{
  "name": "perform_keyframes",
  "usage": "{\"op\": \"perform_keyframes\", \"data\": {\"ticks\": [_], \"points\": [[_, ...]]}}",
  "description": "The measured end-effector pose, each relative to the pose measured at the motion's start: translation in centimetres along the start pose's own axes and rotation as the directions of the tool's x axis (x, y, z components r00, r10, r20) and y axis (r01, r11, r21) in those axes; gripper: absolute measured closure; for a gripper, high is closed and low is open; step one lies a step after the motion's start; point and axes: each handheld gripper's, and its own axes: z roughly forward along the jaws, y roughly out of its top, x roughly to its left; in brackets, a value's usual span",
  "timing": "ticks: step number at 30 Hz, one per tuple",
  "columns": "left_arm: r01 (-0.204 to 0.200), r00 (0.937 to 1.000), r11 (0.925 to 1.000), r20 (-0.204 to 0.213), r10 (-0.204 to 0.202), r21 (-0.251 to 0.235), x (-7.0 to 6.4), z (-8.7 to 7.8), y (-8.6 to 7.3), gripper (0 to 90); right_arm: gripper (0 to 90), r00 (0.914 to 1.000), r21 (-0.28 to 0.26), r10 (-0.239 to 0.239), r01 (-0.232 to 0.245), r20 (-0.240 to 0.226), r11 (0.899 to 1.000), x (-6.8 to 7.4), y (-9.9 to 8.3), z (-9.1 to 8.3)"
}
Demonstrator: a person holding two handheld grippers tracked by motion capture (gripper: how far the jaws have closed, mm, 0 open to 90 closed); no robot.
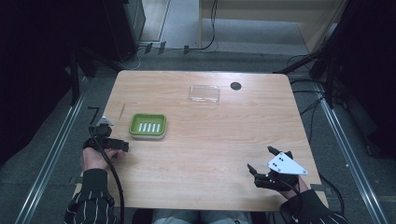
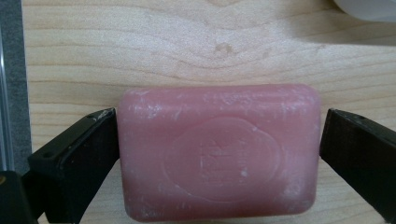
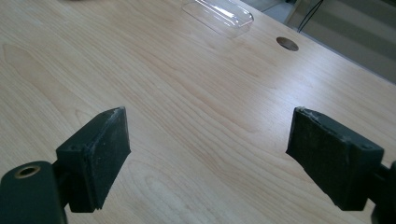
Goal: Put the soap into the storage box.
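Note:
A pink bar of soap (image 2: 219, 154) lies flat on the wooden table, and my left gripper (image 2: 219, 116) stands open around it. Its left jaw touches the bar's end, while a thin gap is left at the right jaw. In the high view my left gripper (image 1: 114, 143) sits at the table's left edge, just left of a green soap dish (image 1: 147, 126) with white ridges inside. My right gripper (image 1: 260, 158) rests near the front right, open and empty, its fingers (image 3: 98, 149) wide apart over bare wood.
A clear plastic lid (image 1: 204, 93) lies at the back middle of the table (image 1: 210, 154), beside a round cable hole (image 1: 236, 86); the right gripper view has that lid (image 3: 219, 15) and hole (image 3: 287, 43) far ahead. A pale object's edge (image 2: 369, 7) shows beyond the soap.

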Motion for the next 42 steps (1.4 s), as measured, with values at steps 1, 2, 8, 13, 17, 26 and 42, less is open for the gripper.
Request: {"op": "perform_keyframes", "data": {"ticks": [1,2,8,13,17,26,42], "points": [[0.003,1.0,1.0,-0.002,-0.003,0.003,0.02,0.01,0.01,0.0,13.5,1.0,-0.001,0.002,-0.002,0.001,1.0,0.0,0.0,-0.01],[-0.001,1.0,1.0,-0.008,0.001,0.003,0.1,-0.01,0.0,0.9,13.5,1.0,-0.001,0.001,-0.001,0.002,1.0,-0.01,-0.01,-0.01],[0.007,1.0,1.0,0.002,-0.007,-0.006,0.17,-0.07,-0.06,11.8,13.5,1.0,0.001,-0.002,0.002,-0.006,1.0,0.03,-0.02,-0.04],[0.004,1.0,1.0,-0.004,-0.004,-0.003,0.07,-0.08,-0.02,12.9,13.5,1.0,0.0,0.0,0.0,-0.002,1.0,0.0,-0.04,-0.05],[-0.008,0.9996,1.0,-0.026,0.008,0.001,-0.19,-0.01,-0.02,13.3,13.5,1.0,-0.001,0.001,-0.001,-0.001,1.0,0.01,-0.04,-0.08],[-0.022,0.9987,0.9998,-0.045,0.022,-0.003,-0.51,0.09,-0.08,13.7,13.5,1.0,0.001,0.001,-0.001,0.002,1.0,-0.01,-0.07,-0.1],[-0.056,0.9975,0.9984,-0.044,0.056,-0.004,-0.64,-0.15,-0.1,13.9,13.5,1.0,0.0,-0.001,0.001,0.001,1.0,-0.02,-0.08,-0.1]]}}
